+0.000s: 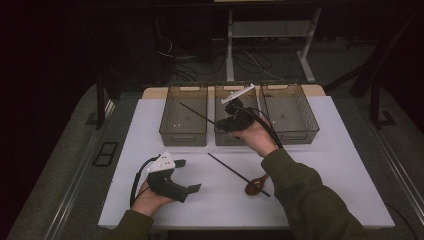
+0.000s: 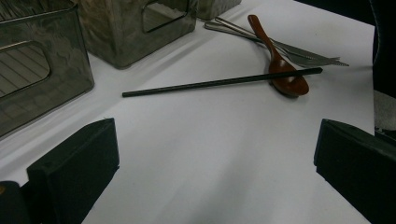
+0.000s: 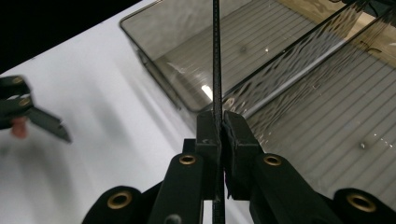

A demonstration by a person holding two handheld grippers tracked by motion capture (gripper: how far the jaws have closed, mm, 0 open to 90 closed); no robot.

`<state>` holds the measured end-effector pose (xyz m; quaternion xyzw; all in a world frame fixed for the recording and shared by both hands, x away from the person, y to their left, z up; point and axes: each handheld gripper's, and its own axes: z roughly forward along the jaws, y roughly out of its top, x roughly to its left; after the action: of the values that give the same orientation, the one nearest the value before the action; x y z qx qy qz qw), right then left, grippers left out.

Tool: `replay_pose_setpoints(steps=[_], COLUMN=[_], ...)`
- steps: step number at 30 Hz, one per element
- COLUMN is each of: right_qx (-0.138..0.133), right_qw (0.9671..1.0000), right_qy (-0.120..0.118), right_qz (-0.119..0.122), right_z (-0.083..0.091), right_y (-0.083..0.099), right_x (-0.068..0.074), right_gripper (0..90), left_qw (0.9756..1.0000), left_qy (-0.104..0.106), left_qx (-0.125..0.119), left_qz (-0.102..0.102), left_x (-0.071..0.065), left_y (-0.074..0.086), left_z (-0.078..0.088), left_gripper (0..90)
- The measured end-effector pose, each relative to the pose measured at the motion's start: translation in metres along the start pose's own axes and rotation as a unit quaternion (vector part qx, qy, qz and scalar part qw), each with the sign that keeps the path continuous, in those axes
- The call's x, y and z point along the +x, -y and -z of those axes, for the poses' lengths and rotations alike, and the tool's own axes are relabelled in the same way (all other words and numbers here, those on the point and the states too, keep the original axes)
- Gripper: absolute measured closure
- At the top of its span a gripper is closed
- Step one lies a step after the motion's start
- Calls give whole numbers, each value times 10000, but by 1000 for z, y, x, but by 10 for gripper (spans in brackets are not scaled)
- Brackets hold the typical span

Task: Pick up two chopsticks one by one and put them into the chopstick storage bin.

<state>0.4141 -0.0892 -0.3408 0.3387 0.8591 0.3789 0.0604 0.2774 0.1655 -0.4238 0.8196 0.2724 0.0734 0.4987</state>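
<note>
Where white table point(image 1: 320, 165) meets dark floor: right gripper point(image 3: 219, 126) pinches chopstick point(image 3: 216, 56); left gripper point(image 1: 189, 176) fingers apart.

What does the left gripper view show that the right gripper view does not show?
Left gripper view alone: a brown spoon, metal cutlery behind it, and a black chopstick lying on the table with one end on the spoon. Right gripper view alone: the right claw shut on a second chopstick above the bins. Both share the white table and the grey bins.

Three clear plastic bins point(image 1: 183, 131) are ranged side by side at the table's point(image 1: 150, 200) far edge; nearer, a thin black chopstick point(image 1: 235, 173) is laid across a brown wooden spoon point(image 1: 256, 186).
</note>
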Motion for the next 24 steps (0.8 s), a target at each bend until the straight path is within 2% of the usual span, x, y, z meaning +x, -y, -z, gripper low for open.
replay_pose_setpoints(steps=[11, 13, 24], right_qx=[185, 218, 339], right_qw=[9992, 9990, 9978], right_qy=[275, 300, 436], right_qz=[-236, -266, -359], right_z=[-39, -44, -73], right_y=[-26, -30, -54], right_x=[-10, -11, -8], right_gripper=[843, 843, 843], left_qw=[10000, 10000, 10000], left_qy=[28, 27, 34], left_qx=[-51, -22, -43], left_qz=[7, -50, -65], left_x=[-1, -1, -1], left_y=[0, -1, -1], left_z=[-1, -1, -1], left_gripper=[0, 0, 0])
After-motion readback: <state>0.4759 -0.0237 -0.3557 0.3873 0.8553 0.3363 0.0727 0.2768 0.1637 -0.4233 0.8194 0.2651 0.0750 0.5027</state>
